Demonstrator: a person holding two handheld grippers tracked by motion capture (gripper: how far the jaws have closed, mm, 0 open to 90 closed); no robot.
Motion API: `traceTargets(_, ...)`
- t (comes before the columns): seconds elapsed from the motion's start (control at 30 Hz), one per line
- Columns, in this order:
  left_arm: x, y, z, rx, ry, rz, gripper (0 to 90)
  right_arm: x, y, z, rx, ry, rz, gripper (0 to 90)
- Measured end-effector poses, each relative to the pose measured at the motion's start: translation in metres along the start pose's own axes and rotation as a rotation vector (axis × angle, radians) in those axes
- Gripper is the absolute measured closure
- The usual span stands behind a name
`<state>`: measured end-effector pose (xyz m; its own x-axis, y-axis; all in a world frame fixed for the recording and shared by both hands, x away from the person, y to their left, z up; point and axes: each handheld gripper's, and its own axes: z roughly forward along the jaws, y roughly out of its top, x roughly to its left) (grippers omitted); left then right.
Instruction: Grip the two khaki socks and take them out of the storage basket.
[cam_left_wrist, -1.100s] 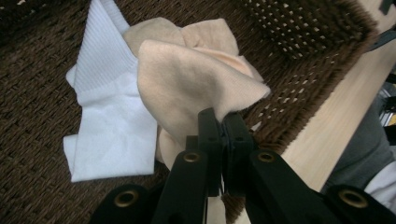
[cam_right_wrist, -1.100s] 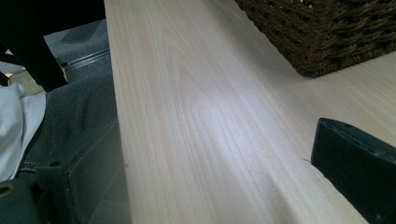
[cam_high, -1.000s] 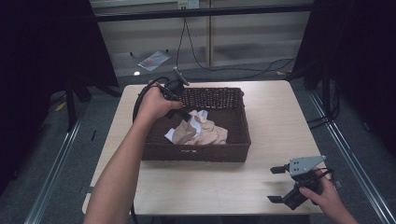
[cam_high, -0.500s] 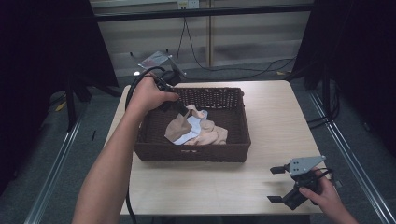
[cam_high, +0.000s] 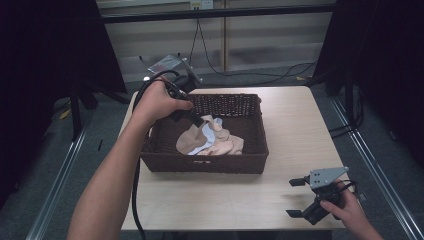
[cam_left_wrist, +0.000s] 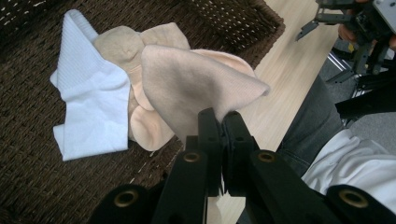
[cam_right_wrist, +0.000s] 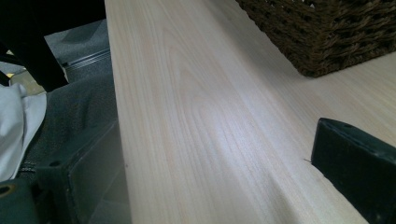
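Light wood counter (cam_high: 280, 197) here, with a dark brown wicker basket (cam_high: 210, 164) sitting on it (toward the far left), nearest corner at right.

Open tabletop (cam_high: 280, 195) along the near edge and the right side, bare wood between the wicker basket (cam_high: 250, 120) and the right gripper (cam_high: 299, 197) at the near right corner. Basket walls ringing the cloth pile (cam_high: 220, 142), entry from above. Left gripper (cam_left_wrist: 223, 122) over the basket's far left corner, clamped on a beige cloth (cam_left_wrist: 196, 84).
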<state>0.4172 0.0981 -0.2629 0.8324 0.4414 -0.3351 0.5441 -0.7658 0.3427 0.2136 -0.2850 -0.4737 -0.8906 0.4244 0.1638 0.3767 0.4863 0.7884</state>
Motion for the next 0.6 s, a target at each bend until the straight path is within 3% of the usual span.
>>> traceTargets(0.6, -0.028, -0.017, 0.017, 0.015, -0.04, 0.089, 88.1, 0.0, 0.0, 0.0, -0.004, 0.0, 0.0, 1.5)
